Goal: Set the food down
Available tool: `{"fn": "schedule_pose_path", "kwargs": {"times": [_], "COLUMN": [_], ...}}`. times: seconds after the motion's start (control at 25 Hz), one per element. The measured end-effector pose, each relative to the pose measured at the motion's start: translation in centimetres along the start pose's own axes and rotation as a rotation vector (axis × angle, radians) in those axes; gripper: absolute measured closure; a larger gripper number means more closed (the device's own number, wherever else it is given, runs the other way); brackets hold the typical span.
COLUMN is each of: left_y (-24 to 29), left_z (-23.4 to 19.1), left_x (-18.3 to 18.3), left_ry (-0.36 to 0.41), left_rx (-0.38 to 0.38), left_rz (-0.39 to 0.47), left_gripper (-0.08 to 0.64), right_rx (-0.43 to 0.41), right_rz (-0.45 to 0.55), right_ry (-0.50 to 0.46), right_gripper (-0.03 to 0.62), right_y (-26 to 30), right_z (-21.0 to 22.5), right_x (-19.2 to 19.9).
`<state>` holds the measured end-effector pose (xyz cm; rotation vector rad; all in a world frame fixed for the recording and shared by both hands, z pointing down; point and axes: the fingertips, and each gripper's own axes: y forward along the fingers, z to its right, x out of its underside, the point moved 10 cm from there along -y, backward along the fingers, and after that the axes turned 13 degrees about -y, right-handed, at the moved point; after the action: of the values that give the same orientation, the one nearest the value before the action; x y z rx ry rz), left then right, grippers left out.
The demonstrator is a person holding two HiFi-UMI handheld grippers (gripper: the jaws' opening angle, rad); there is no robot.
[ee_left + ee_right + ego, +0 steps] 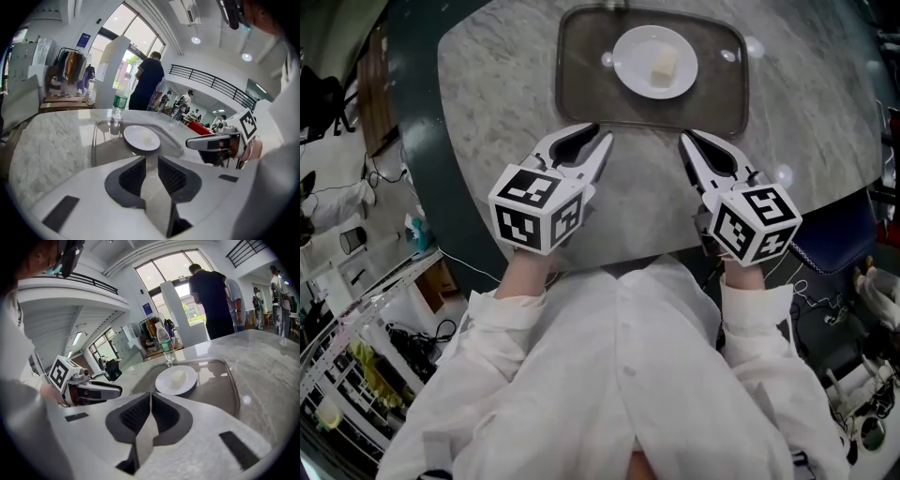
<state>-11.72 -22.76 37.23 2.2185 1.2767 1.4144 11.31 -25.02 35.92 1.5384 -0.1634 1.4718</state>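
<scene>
A pale cube of food point(663, 68) lies on a white plate point(633, 66) inside a dark tray point(572, 103) on the marble table. Both grippers hover just short of the tray's near rim, apart from the food. My left gripper point(602, 134) points at the tray's near left; its jaws stand a narrow gap apart in the left gripper view point(151, 161), with only table showing between them. My right gripper point(684, 141) sits at the near right with its jaws pressed together point(150, 397) and nothing in them. The plate point(164, 383) and food point(178, 378) lie ahead of it.
A water bottle point(119, 104) stands at the tray's far edge. The round table's edge point(450, 103) curves off at left, with cables and clutter on the floor point(356, 309) beyond. A person in dark clothes point(211, 296) stands past the table.
</scene>
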Motion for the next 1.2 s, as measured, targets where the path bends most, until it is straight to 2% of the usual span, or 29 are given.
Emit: {"fn": "schedule_pose_path", "kwargs": {"times": [0.24, 0.52, 0.76, 0.96, 1.04, 1.2], "left_y": [-3.5, -7.0, -9.7, -12.0, -13.0, -15.1], "left_z": [0.7, 1.7, 1.6, 1.5, 1.5, 1.5], "left_x": [1.6, 3.3, 5.4, 7.0, 7.5, 8.0], "left_ry": [0.017, 0.060, 0.057, 0.092, 0.082, 0.029], "left_rx": [0.062, 0.163, 0.220, 0.252, 0.296, 0.434], "left_rz": [0.022, 0.044, 0.053, 0.037, 0.050, 0.098], "left_gripper": [0.492, 0.524, 0.533, 0.537, 0.537, 0.537], "right_rx": [-0.038, -0.029, -0.015, 0.005, 0.008, 0.003], "right_rz": [0.052, 0.108, 0.114, 0.108, 0.109, 0.115], "right_ry": [0.001, 0.009, 0.023, 0.037, 0.034, 0.023], "right_gripper": [0.584, 0.588, 0.589, 0.589, 0.589, 0.589], "right_y": [-1.7, -4.1, -5.3, -5.9, -6.0, -6.4], "right_z": [-4.1, -8.6, -12.2, -14.8, -15.8, -17.8], "right_x": [0.2, 1.1, 2.5, 3.5, 3.7, 3.9]}}
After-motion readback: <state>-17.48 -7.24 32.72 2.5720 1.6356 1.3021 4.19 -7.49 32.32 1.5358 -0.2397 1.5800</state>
